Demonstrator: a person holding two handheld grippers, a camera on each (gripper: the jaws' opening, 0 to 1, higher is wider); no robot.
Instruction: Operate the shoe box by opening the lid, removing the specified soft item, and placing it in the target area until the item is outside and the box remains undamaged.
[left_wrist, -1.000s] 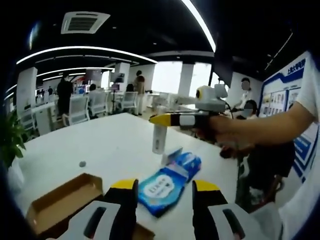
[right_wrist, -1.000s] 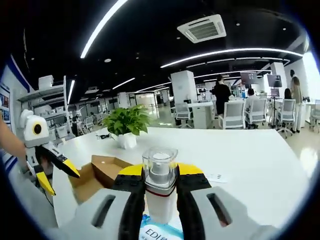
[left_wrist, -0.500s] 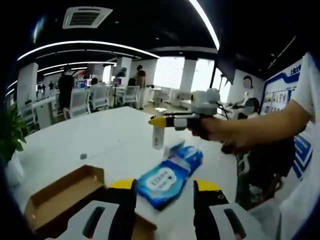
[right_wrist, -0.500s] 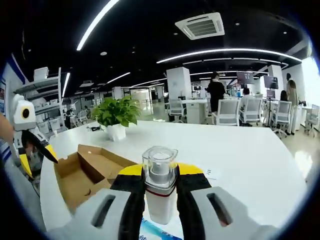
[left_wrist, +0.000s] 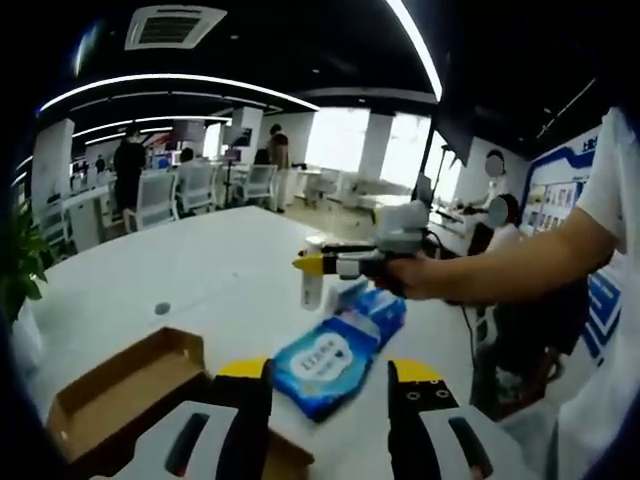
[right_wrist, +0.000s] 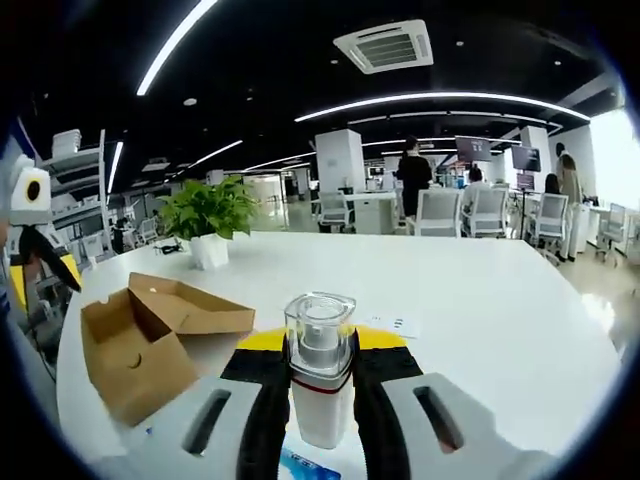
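Smooth white bench (left_wrist: 200, 270). Brown cardboard shoe box (right_wrist: 140, 335) lies open, flaps raised, at near left. Soft blue wipes pack (left_wrist: 335, 350) rests flat outside it. Right gripper (right_wrist: 320, 375) is clamped on a cylindrical white bottle (right_wrist: 320, 385); left gripper (left_wrist: 330, 375) has jaws apart.

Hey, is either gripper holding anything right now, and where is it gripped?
The right gripper holds a small white bottle, its jaws clamped on the body below the clear cap. The left gripper is open and holds nothing.
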